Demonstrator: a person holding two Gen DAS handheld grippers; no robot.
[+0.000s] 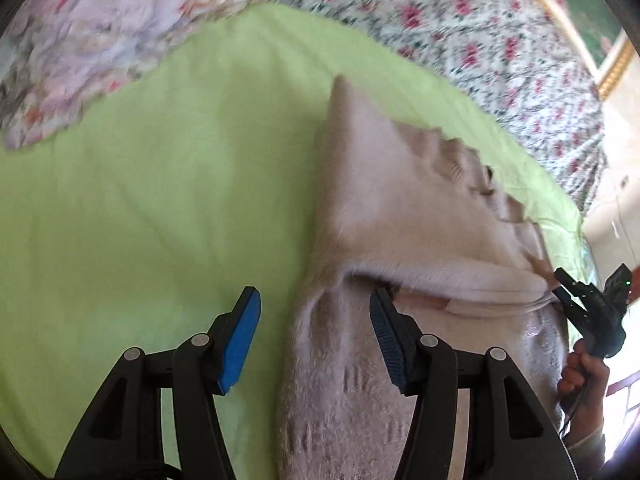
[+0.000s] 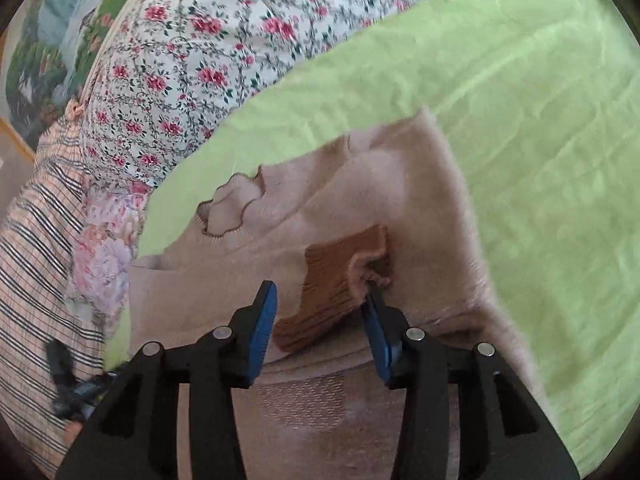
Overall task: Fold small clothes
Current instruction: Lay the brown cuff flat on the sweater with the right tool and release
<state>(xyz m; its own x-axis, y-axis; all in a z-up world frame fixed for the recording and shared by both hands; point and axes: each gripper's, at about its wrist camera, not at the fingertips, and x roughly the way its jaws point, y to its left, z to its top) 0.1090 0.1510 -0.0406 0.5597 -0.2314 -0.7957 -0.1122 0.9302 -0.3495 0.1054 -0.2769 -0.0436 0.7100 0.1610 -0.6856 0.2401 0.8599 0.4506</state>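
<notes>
A fuzzy pale-beige knit sweater point(image 2: 380, 184) lies partly folded on the green sheet point(image 2: 540, 100). Its scalloped collar point(image 2: 236, 204) faces up. A brown ribbed cuff point(image 2: 340, 268) rests across its middle.

The sweater point(image 1: 400, 208) runs off the bottom edge; floral bedding point(image 1: 460, 12) is blurred.

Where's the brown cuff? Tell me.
In the right wrist view, the brown cuff lies on the pink sweater, low centre, between the open right gripper fingers, on the green sheet.
</notes>
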